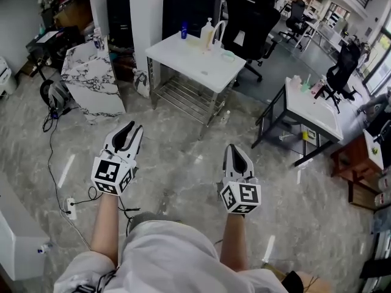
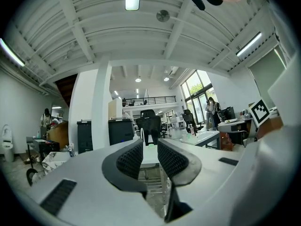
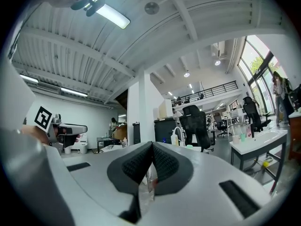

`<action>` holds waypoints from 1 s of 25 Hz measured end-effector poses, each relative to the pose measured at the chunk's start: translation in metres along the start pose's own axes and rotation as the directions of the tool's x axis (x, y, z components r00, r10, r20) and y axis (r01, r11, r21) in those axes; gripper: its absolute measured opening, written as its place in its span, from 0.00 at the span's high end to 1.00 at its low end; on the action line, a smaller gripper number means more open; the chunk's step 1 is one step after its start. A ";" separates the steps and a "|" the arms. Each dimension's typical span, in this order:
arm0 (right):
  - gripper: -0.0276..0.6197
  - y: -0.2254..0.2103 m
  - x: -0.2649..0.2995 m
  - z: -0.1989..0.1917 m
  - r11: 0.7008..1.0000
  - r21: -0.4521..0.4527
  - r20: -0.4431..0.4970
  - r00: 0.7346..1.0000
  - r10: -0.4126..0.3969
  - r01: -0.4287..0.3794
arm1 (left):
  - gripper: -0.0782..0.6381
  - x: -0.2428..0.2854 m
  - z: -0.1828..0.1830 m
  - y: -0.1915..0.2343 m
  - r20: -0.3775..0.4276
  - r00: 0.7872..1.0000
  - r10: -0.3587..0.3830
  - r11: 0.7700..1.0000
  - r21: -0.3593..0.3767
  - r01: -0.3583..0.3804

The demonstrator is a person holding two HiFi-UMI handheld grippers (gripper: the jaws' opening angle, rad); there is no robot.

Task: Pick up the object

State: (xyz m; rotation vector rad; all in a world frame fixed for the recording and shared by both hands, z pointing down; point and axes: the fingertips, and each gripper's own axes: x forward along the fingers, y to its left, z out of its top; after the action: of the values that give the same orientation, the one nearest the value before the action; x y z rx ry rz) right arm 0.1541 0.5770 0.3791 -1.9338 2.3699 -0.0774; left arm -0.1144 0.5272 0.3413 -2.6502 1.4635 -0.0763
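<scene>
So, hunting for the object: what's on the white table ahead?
A small blue bottle, a pale pump bottle and a round green dish sit on the white table, near its far edge; anything behind them is covered.

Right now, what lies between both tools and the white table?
Mostly bare marbled floor, in the head view; one small item, perhaps a bottle, lies by a leg of the white table, ahead of the right tool.
</scene>
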 end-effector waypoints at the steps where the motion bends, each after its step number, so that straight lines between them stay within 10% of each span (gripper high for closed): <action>1: 0.95 -0.006 0.003 -0.001 1.000 0.001 0.000 1.000 -0.002 0.002 | 0.76 0.004 -0.002 -0.001 -0.004 1.000 0.001 1.000 0.000 -0.001; 25: 0.95 -0.029 0.238 -0.026 1.000 0.001 -0.035 0.999 -0.030 0.030 | 0.76 0.191 -0.047 0.147 -0.036 0.999 -0.023 0.999 -0.027 0.022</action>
State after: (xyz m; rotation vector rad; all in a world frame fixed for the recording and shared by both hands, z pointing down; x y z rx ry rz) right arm 0.1320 0.3375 0.4002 -1.9840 2.3616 -0.1158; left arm -0.1407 0.2840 0.3675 -2.7005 1.4564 -0.1086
